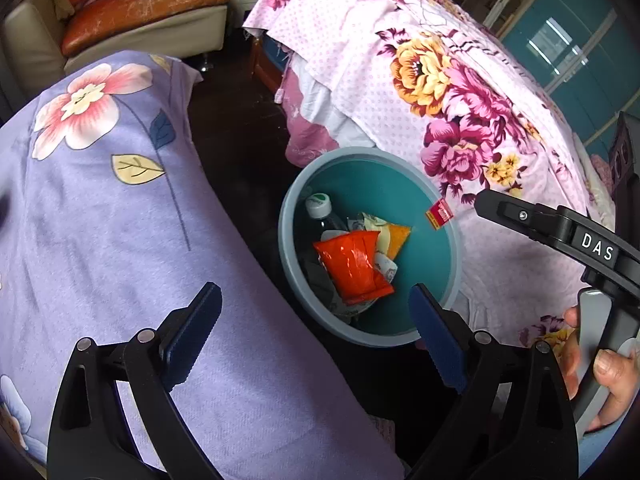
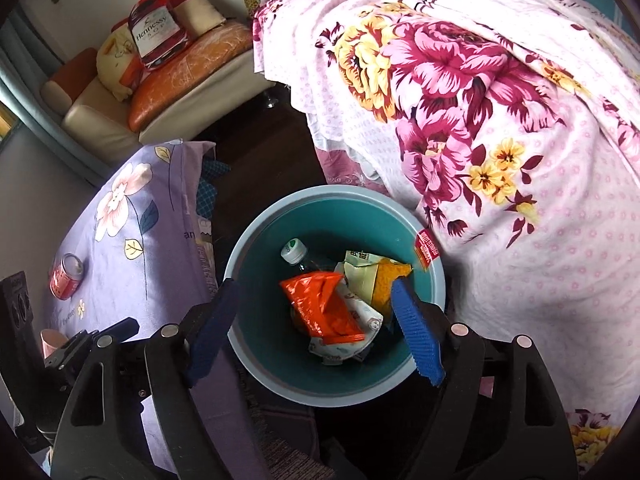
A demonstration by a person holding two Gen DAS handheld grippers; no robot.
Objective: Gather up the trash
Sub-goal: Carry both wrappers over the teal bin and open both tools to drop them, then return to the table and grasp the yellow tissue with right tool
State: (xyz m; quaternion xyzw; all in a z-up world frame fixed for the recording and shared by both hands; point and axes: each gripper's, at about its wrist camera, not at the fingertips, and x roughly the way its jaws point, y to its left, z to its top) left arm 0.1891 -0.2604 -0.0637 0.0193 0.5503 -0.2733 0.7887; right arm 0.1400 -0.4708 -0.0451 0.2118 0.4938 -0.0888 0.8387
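A round teal bin (image 1: 436, 236) (image 2: 256, 240) stands on the dark floor between two cloth-covered pieces of furniture. Inside lie an orange packet (image 1: 354, 264) (image 2: 320, 308), a yellow wrapper (image 1: 394, 236) (image 2: 388, 280), white wrappers and a clear bottle with a white cap (image 1: 319, 205) (image 2: 294, 250). My left gripper (image 1: 316, 340) hangs open and empty above the bin's near-left rim. Over the bin, my right gripper (image 2: 316, 332) is also open and empty. A red can (image 2: 66, 276) lies on the lilac cloth at the left. The right gripper's body (image 1: 560, 228) and a hand (image 1: 608, 376) show in the left wrist view.
A lilac flowered cloth (image 1: 100, 208) (image 2: 132, 216) covers the surface left of the bin. A pink rose-print bedspread (image 1: 460, 100) (image 2: 500, 120) drapes at the right, touching the bin. A cream and orange sofa (image 1: 140, 12) (image 2: 168, 92) stands behind. A red tag (image 1: 439, 216) (image 2: 426, 249) sits at the bin's rim.
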